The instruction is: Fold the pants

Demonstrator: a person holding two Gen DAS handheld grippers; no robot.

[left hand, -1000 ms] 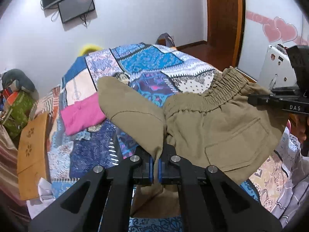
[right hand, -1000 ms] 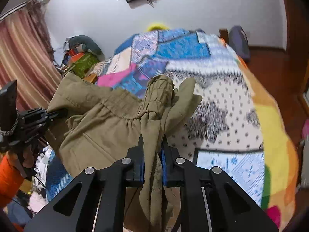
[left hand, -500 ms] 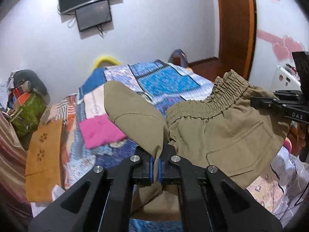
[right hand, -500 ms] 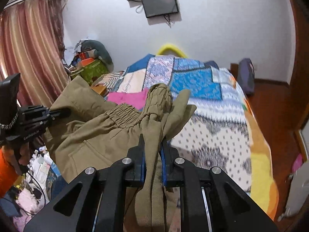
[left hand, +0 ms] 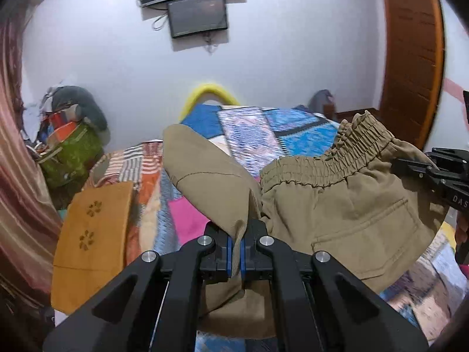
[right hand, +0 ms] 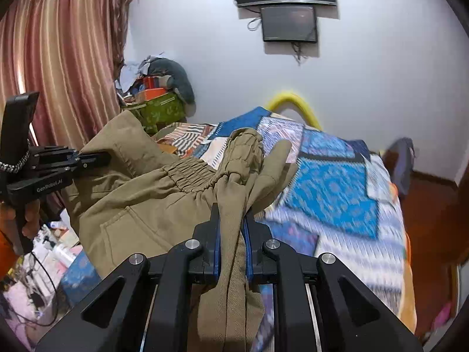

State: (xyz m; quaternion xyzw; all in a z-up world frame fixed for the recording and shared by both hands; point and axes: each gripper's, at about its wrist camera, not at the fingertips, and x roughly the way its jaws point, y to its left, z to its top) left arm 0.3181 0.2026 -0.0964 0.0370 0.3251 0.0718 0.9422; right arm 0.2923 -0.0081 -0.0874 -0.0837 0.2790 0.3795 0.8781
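Note:
Khaki pants [left hand: 337, 205] with an elastic waistband hang in the air between my two grippers, above the bed. My left gripper [left hand: 234, 249] is shut on one edge of the pants. My right gripper [right hand: 230, 234] is shut on a bunched fold of the pants [right hand: 152, 205] near the waistband. In the left wrist view the right gripper [left hand: 433, 173] shows at the right edge. In the right wrist view the left gripper [right hand: 73, 161] shows at the left, pinching the fabric. The lower legs hang out of sight.
A bed with a blue patchwork quilt [right hand: 337, 193] lies below. A pink cloth [left hand: 187, 220] and an orange cloth [left hand: 93, 240] lie on its left side. Bags [left hand: 70, 152] are piled by the striped curtain [right hand: 58, 58]. A wooden door [left hand: 410, 58] stands right.
Both grippers have risen with the pants, lifting them higher off the bed. The views have tilted up toward the wall and screens. The grips have not changed.

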